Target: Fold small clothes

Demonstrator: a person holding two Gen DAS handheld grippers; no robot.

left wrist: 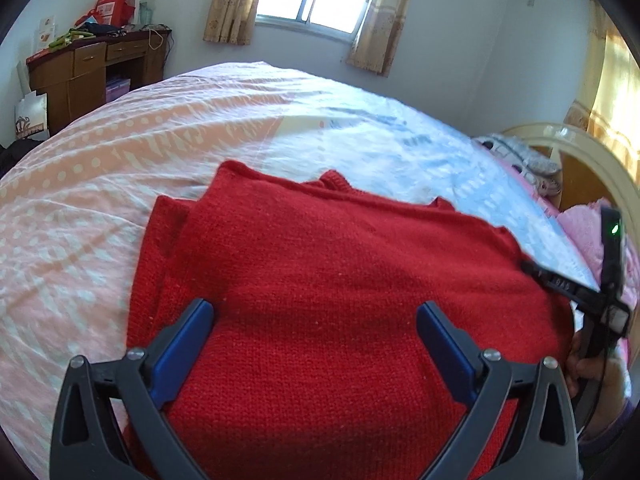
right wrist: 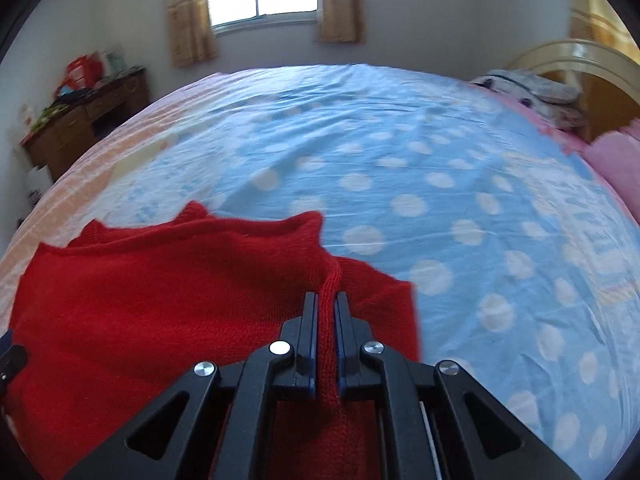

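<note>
A red knitted sweater (left wrist: 340,280) lies partly folded on the bed, its left side doubled over. My left gripper (left wrist: 316,312) is open just above the sweater's near part, one blue-padded finger on each side, holding nothing. My right gripper (right wrist: 328,300) is shut on a pinched ridge of the sweater (right wrist: 160,300) at its right edge. The right gripper also shows in the left wrist view (left wrist: 560,280) at the sweater's right edge.
The bed (right wrist: 440,180) has a blue sheet with white dots and a pink patterned part (left wrist: 80,200) on the left. A wooden desk (left wrist: 92,68) with clutter stands far left. A headboard (right wrist: 580,56), pillows and a pink blanket (right wrist: 620,160) are at right.
</note>
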